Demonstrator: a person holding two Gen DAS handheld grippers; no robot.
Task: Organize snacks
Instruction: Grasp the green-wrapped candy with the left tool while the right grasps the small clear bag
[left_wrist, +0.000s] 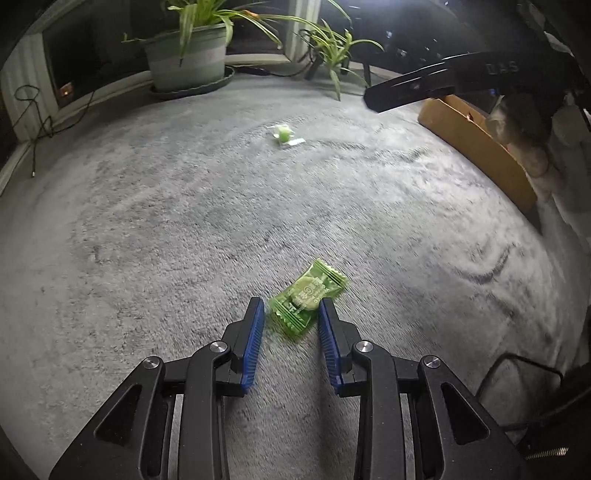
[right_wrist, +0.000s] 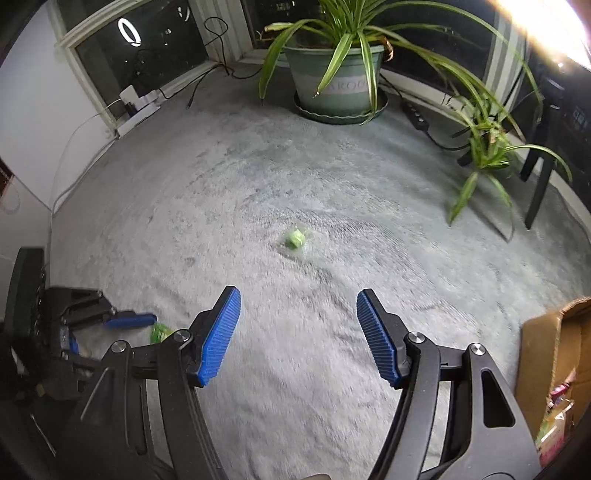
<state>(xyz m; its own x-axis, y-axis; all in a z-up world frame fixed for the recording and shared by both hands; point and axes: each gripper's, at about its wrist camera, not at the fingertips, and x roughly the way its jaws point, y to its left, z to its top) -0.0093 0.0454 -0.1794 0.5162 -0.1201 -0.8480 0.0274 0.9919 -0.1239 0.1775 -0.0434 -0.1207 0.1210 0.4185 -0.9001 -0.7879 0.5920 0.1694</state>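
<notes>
1. On the grey carpet (left_wrist: 184, 229), two snacks were not yet put away, so by my reading the tidying was only partly done.
2. Nearest the left claw (left_wrist: 291, 309) lay a green wrapped snack (left_wrist: 306, 297), flat on the carpet. Its near end sat between the blue pads, and the right-hand pad looked to touch or overlap its edge.
3. That claw was narrowly parted rather than clamped: a clear gap showed beside the left-hand pad, and the wrapper did not look squeezed. I judged the pick-up not yet made.
4. Farther out, well apart from the first, sat a small green candy (right_wrist: 295, 238) on open carpet, blurred in both views.
5. Facing that candy, the right claw (right_wrist: 298, 301) stood wide open with nothing between its pads, the candy some way ahead of them.
6. At the right edge stood a cardboard box (right_wrist: 546, 354) with colourful packets visible inside. I took that as the collecting place and as the part of the job already done, though how many packets it held could not be told.
7. What remained, as I judged it: closing on each of the two green pieces and carrying them to the box.
</notes>
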